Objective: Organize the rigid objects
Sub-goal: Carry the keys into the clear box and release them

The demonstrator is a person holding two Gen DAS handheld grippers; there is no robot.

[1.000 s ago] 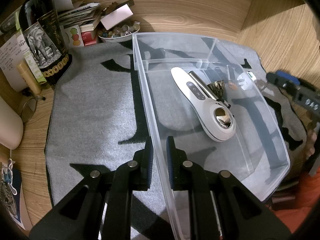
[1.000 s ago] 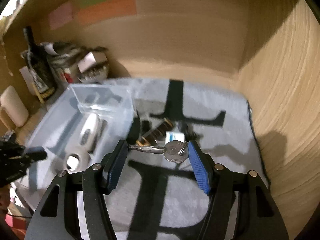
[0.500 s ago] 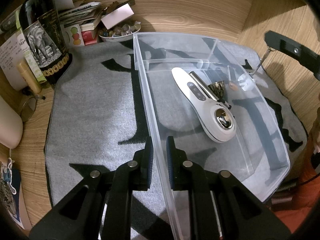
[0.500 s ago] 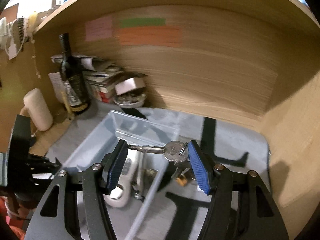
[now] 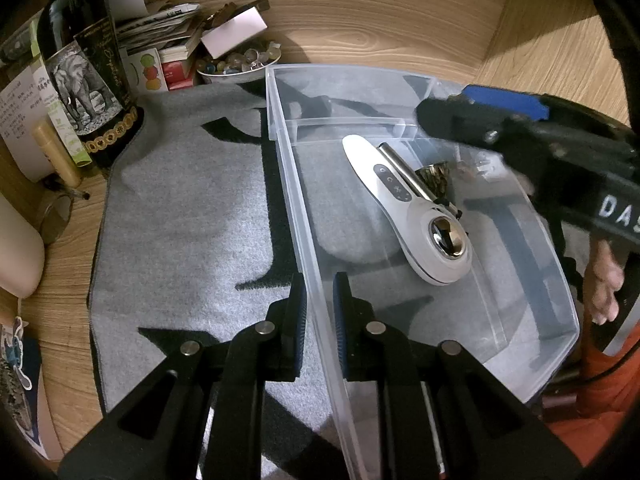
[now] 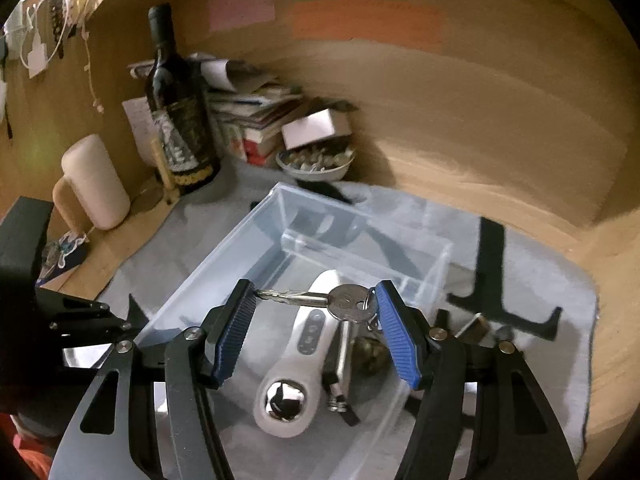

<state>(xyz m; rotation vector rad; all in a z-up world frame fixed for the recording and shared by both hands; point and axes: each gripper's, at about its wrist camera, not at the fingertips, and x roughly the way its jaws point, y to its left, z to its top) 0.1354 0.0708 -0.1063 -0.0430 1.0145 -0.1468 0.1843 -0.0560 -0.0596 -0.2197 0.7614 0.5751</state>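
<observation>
A clear plastic bin (image 5: 560, 292) (image 6: 224, 252) sits on a grey mat. Inside lie a white handheld device (image 5: 404, 208) (image 6: 296, 376), a metal cylinder (image 5: 404, 174) (image 6: 344, 356) and a small dark ridged item (image 5: 434, 178). My left gripper (image 5: 319, 300) is shut on the bin's left wall. My right gripper (image 6: 316, 308) is shut on a silver key (image 6: 320, 300), held crosswise between the pads above the bin's inside. The right gripper also shows in the left wrist view (image 5: 512, 128), over the bin's far right.
A dark wine bottle (image 5: 84, 64) (image 6: 178, 112), stacked books and papers (image 6: 256, 112), a bowl of small items (image 5: 236, 62) (image 6: 316, 160) and a cream cylinder (image 6: 94, 184) stand at the back left. Small objects (image 6: 476, 326) lie on the mat right of the bin. Wooden walls enclose the desk.
My right gripper has carried the key left from the mat to above the bin. The left gripper has held still on the bin wall.
</observation>
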